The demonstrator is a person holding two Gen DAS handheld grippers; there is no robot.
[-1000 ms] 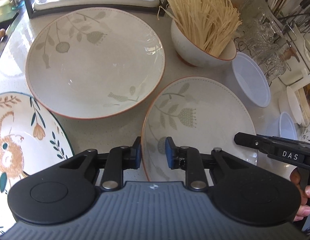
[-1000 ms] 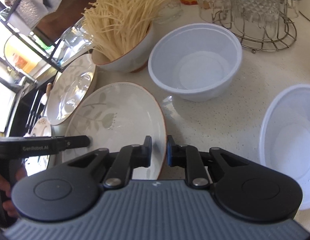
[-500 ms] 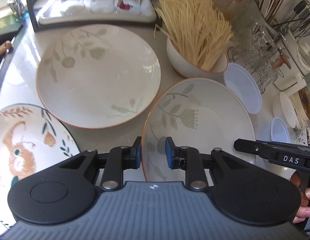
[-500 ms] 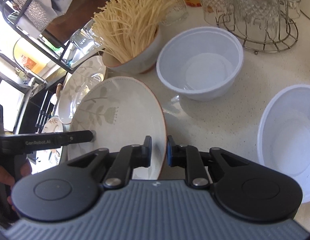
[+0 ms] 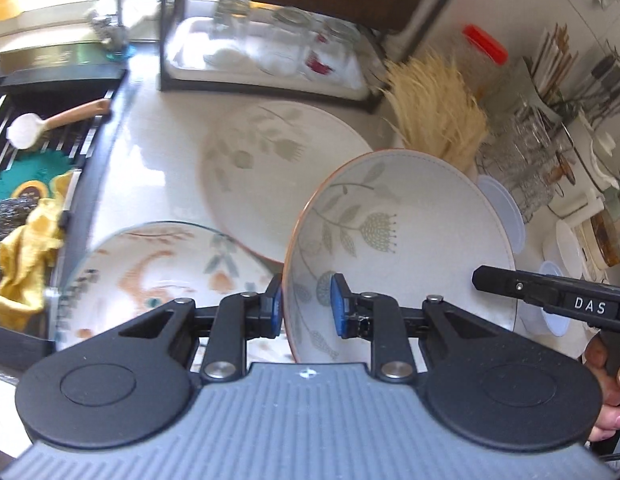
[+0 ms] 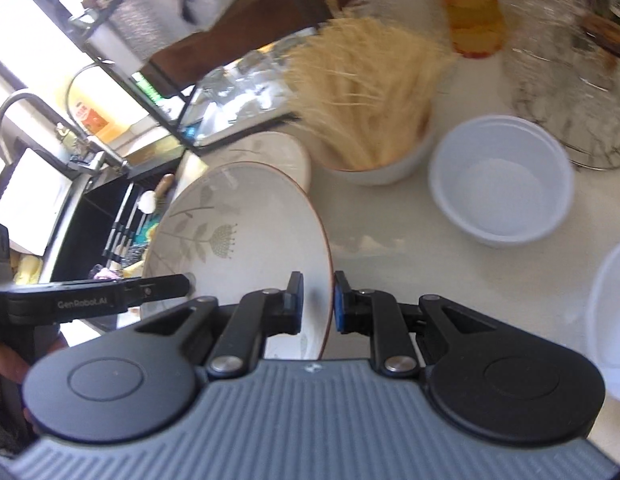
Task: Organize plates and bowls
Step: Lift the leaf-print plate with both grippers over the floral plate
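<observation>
A cream plate with a leaf and flower pattern and a brown rim [image 5: 398, 236] hangs tilted above the counter, held from both sides. My left gripper [image 5: 305, 306] is shut on its left rim; my right gripper [image 6: 317, 303] is shut on its right rim [image 6: 328, 264]. A second, larger plate of the same pattern [image 5: 277, 168] lies flat on the counter behind it. A plate with an orange animal drawing [image 5: 157, 276] lies at the lower left. White plastic bowls [image 6: 500, 188] stand to the right.
A bowl full of dry noodles [image 6: 366, 120] stands behind the plates. A dark rack with upturned glasses [image 5: 269, 52] is at the back. The sink [image 5: 33, 152] with a yellow cloth and a spoon lies to the left. A wire stand of glass cups [image 6: 570, 92] is far right.
Both grippers have risen with the leaf plate, lifting it off the counter and tilting it. The view has drawn back, so the sink and the rack now show.
</observation>
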